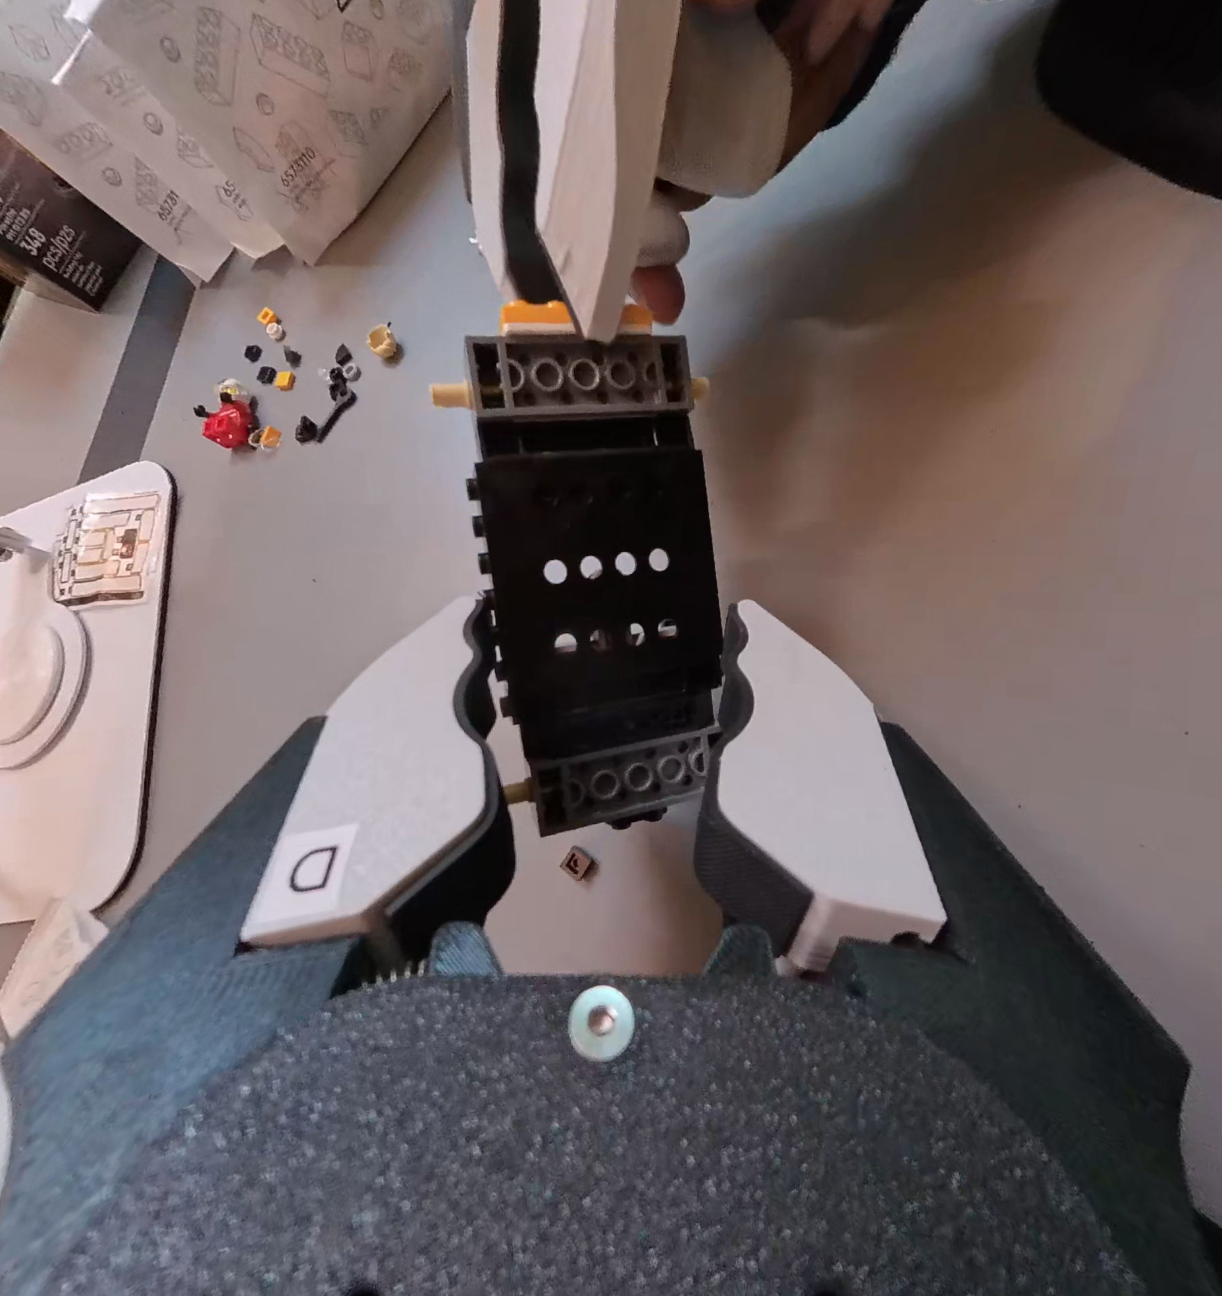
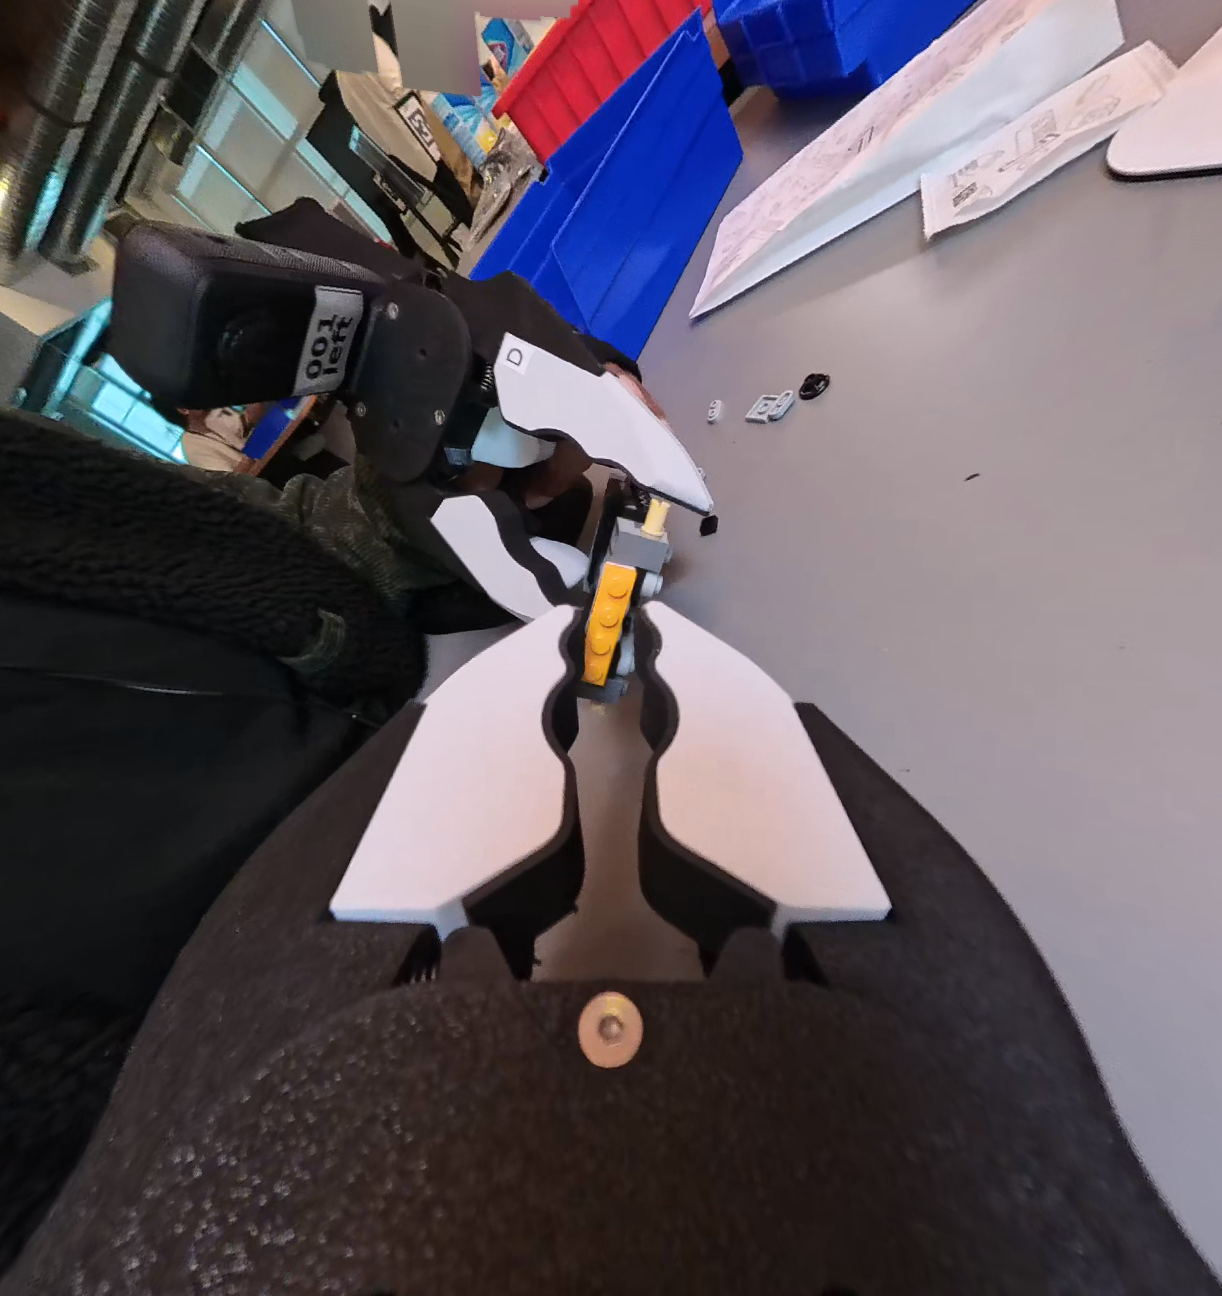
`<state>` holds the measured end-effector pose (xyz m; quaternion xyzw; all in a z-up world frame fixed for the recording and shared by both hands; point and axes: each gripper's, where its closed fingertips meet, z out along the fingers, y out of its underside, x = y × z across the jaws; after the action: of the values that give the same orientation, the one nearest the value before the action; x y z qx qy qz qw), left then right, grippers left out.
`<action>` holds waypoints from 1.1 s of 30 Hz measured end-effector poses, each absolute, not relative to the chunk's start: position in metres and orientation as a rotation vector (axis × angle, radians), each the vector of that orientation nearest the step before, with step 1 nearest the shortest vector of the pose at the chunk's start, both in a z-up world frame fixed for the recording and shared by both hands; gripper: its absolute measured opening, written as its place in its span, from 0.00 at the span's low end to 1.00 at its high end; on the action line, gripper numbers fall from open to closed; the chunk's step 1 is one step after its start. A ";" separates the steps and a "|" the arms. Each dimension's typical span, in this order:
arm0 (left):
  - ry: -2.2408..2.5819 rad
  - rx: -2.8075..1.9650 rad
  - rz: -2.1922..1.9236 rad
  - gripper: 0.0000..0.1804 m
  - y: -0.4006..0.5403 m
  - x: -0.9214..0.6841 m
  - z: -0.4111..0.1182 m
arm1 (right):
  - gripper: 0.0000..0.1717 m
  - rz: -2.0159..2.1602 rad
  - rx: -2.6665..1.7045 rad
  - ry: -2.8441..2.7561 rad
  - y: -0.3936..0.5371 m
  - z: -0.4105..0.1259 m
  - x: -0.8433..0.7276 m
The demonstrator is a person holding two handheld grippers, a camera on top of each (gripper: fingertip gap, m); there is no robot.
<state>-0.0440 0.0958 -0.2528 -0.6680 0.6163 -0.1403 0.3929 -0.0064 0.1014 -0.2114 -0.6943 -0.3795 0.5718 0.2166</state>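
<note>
Black-and-grey brick chassis (image 1: 598, 582) is clamped in the left gripper (image 1: 605, 652); the right gripper (image 2: 612, 649) pinches its orange plate (image 2: 607, 624).

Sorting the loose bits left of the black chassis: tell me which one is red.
The minifigure piece, at the lower-left edge of the scatter, nearest the white board. It alone is red; the other bits are orange, black, tan or pale.

brick chassis (image 1: 598, 582): glossy black and grey plastic, in left gripper (image 1: 608, 635) | yellow plate (image 2: 608, 624): shiny plastic, at right gripper (image 2: 612, 635) tips | fingers (image 2: 720, 757): smooth matt white | table (image 1: 945, 491): smooth grey matt | bags (image 1: 194, 119): printed paper, ahead-left
</note>
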 end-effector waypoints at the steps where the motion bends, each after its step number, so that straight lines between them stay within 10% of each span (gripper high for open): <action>1: 1.565 -1.691 -0.355 0.34 0.096 -0.044 -0.253 | 0.08 1.583 -1.925 -1.061 0.100 -0.212 -0.008; 22: 1.492 -1.272 -0.506 0.42 0.069 -0.022 -0.197 | 0.05 2.206 -1.527 -0.312 0.140 -0.138 0.019; 33: 1.251 -1.211 -0.238 0.21 0.098 -0.027 -0.172 | 0.05 2.185 -1.652 0.068 0.159 -0.172 0.005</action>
<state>-0.0269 0.0977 -0.1716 -0.5305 0.5482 -0.1043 0.6380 0.0048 0.1587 -0.1716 -0.5908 0.0243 0.7815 0.1991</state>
